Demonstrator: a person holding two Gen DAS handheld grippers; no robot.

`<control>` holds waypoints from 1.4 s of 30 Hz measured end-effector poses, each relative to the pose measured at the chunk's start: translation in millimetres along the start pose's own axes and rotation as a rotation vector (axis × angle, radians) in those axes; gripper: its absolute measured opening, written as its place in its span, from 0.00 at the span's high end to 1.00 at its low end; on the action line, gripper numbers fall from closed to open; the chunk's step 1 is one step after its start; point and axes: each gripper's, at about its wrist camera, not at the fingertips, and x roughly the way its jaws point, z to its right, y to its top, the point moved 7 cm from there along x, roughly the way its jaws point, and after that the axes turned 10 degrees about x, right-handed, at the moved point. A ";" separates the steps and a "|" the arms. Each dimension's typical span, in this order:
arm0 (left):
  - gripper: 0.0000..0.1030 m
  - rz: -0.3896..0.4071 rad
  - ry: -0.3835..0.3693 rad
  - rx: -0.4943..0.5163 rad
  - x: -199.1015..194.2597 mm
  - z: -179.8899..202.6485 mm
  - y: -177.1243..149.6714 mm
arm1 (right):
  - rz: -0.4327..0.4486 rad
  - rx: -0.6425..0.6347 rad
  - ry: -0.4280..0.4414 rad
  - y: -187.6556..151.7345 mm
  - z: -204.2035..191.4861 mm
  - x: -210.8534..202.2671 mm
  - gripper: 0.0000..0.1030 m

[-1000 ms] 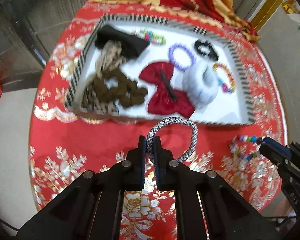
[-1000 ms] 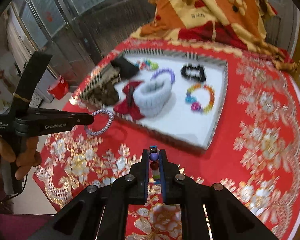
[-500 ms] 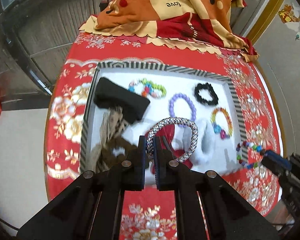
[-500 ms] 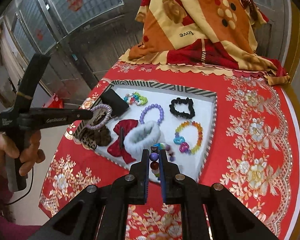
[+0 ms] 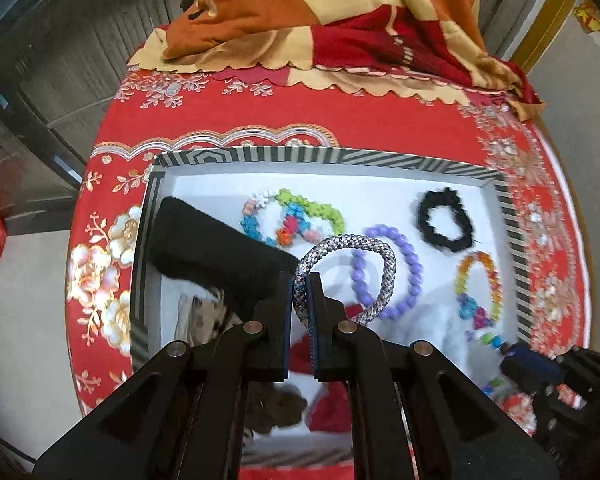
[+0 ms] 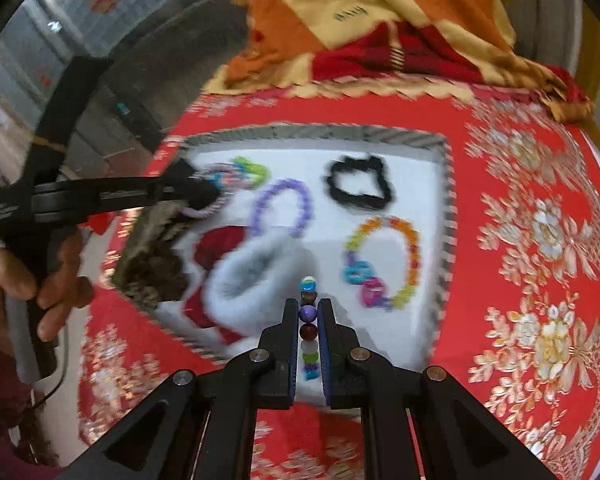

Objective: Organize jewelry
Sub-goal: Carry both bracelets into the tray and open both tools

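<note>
My left gripper (image 5: 300,280) is shut on a silver woven bracelet (image 5: 384,256), which hangs over the white inside of the striped tray (image 5: 340,158), above a purple bead bracelet (image 5: 414,268). My right gripper (image 6: 309,306) is shut on a string of mixed coloured beads (image 6: 309,314), held over the tray's near edge (image 6: 440,280) beside a white fluffy scrunchie (image 6: 256,280). In the right wrist view the left gripper (image 6: 204,194) reaches in from the left with the silver bracelet (image 6: 216,208).
The tray holds a black pouch (image 5: 212,248), a green and blue bracelet (image 5: 296,216), a black scrunchie (image 5: 444,220), a rainbow bracelet (image 5: 480,288), a red bow (image 6: 220,240) and a brown fabric piece (image 6: 152,264). A folded blanket (image 5: 340,12) lies behind it on the red tablecloth (image 5: 380,116).
Both grippers have moved forward from above the tablecloth to above the tray, each keeping hold of its bracelet.
</note>
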 end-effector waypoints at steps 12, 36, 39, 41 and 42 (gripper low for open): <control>0.94 -0.047 0.034 0.001 35.7 -5.7 6.8 | -0.016 0.032 -0.101 4.8 28.8 25.5 0.92; 0.53 0.077 0.060 -0.103 -34.8 -11.8 -17.0 | 0.128 0.033 -0.083 19.2 -17.6 -25.1 0.68; 0.53 0.084 0.076 -0.123 -51.3 -12.4 -30.5 | 0.160 0.022 -0.086 25.3 -29.6 -33.1 0.61; 0.53 0.094 0.089 -0.133 -61.6 -12.0 -39.3 | 0.175 0.021 -0.081 28.0 -36.1 -37.8 0.61; 0.53 0.101 0.095 -0.141 -67.4 -11.6 -44.5 | 0.185 0.020 -0.080 29.0 -39.7 -40.8 0.61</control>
